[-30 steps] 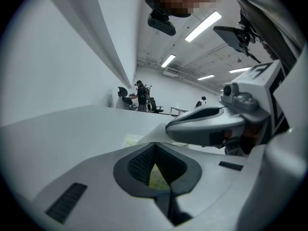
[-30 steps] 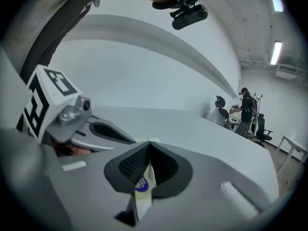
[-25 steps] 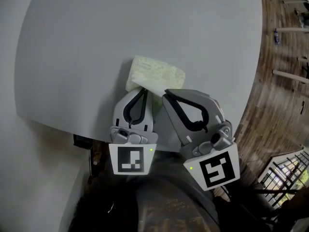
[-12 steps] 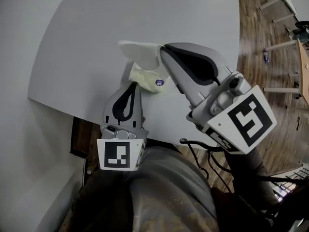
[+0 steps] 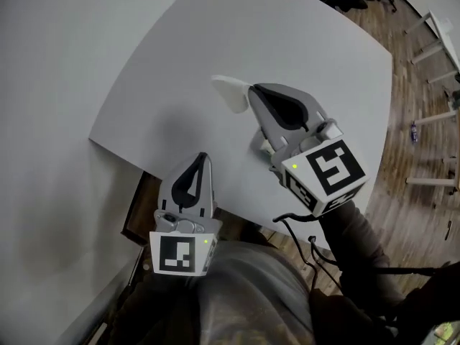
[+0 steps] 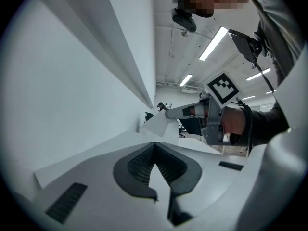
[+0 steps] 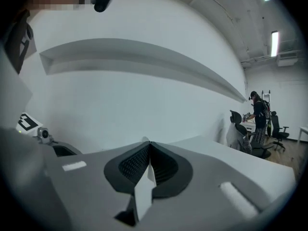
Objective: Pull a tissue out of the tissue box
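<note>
One plain white tissue (image 5: 228, 93)

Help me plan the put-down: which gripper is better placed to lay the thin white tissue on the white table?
Right, probably. The right gripper is shut on the thin white tissue over the white table; the left gripper is shut, apart from it.

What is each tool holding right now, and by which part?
The right tool pinches a white tissue by one end, and the rest sticks out past its tips. The left tool is shut, holding nothing.
</note>
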A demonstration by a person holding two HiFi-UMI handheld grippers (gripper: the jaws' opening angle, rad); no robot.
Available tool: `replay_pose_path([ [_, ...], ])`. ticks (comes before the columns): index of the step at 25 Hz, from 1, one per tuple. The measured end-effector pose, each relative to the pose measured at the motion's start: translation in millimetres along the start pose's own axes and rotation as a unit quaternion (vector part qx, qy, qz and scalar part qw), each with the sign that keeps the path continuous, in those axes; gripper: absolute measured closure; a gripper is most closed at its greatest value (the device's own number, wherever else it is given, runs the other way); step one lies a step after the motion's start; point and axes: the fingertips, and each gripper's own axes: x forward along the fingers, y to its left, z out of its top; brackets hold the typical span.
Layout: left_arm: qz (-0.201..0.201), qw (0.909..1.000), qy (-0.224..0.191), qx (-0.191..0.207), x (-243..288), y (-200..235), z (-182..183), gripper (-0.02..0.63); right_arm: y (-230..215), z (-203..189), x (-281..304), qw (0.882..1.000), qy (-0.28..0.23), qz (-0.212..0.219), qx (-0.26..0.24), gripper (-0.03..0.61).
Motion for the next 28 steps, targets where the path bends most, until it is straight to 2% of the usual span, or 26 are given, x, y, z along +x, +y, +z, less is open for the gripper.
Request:
replay_pose_path([
  [3,0.012,0.9998,0.013,0.004,-11.6,54.1,-3.8,0.615,22.8,4.8,57.3,1.000,-0.006,-0.011,-0.007,0.574],
  [7,0.047,0.9985,0.027,-0.007,-25.5,127.8,-14.7,0.615,70.1,-3.0,140.4,1.000,-0.011,0.006,-0.023,0.574],
  [11,0.077,0.9960,0.044,-0.008,-45.9,170.9,-30.5,0.615,117.4,-41.4,206.2,0.999,0.013,0.024,-0.035,0.574],
  [15,0.105,0.9930,0.053,-0.008,-68.6,209.7,-41.0,0.615,169.9,-91.2,255.2,0.995,0.073,0.051,-0.035,0.574],
  [17,0.119,0.9913,0.056,-0.011,-79.6,226.4,-43.9,0.614,194.6,-112.6,268.0,0.991,0.108,0.073,-0.026,0.561],
  [21,0.138,0.9897,0.039,-0.009,-94.5,245.8,-43.8,0.615,236.6,-141.0,269.6,0.979,0.153,0.130,-0.030,0.453],
  [24,0.153,0.9878,0.023,-0.017,-103.6,250.8,-41.1,0.615,251.6,-149.0,255.9,0.975,0.162,0.146,-0.030,0.422],
  [28,0.149,0.9885,0.013,-0.017,-113.6,237.1,-41.0,0.614,259.8,-139.6,221.6,0.979,0.140,0.145,-0.011,0.419],
])
